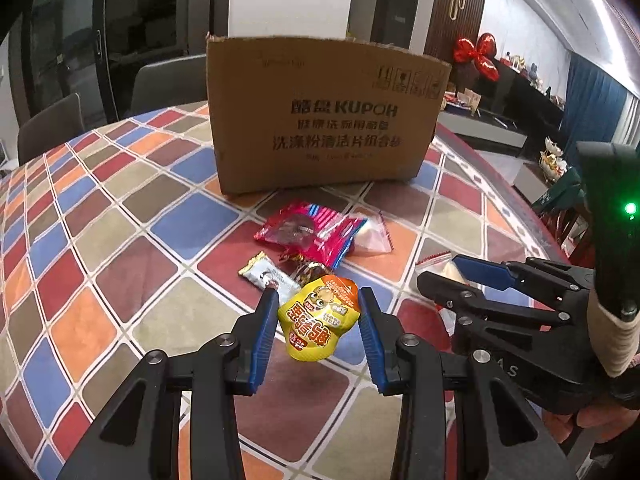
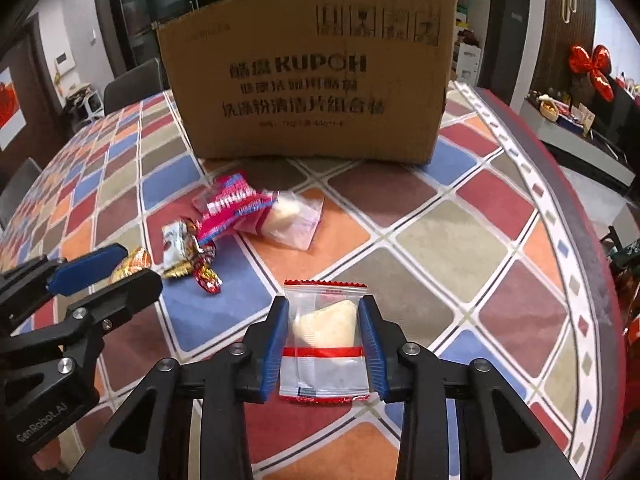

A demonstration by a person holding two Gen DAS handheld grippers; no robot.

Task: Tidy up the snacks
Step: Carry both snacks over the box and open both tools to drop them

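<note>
At six o'clock from the brown cardboard box [image 1: 326, 114], left gripper [image 1: 318, 306] clamping yellow snack pouch [image 1: 318, 322], right gripper [image 2: 324, 312] narrowly pinching clear red-edged packet [image 2: 324, 340].

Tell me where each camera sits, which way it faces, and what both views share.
Left wrist: on the left gripper, angled down across the checked tablecloth toward the brown cardboard box; its jaws close on a yellow snack packet, with the right gripper alongside.
Right wrist: on the right gripper, facing the same way; its jaws close on a clear red-edged packet, the left gripper at the left edge.
Shared: box, tablecloth, the pink striped packet.
</note>
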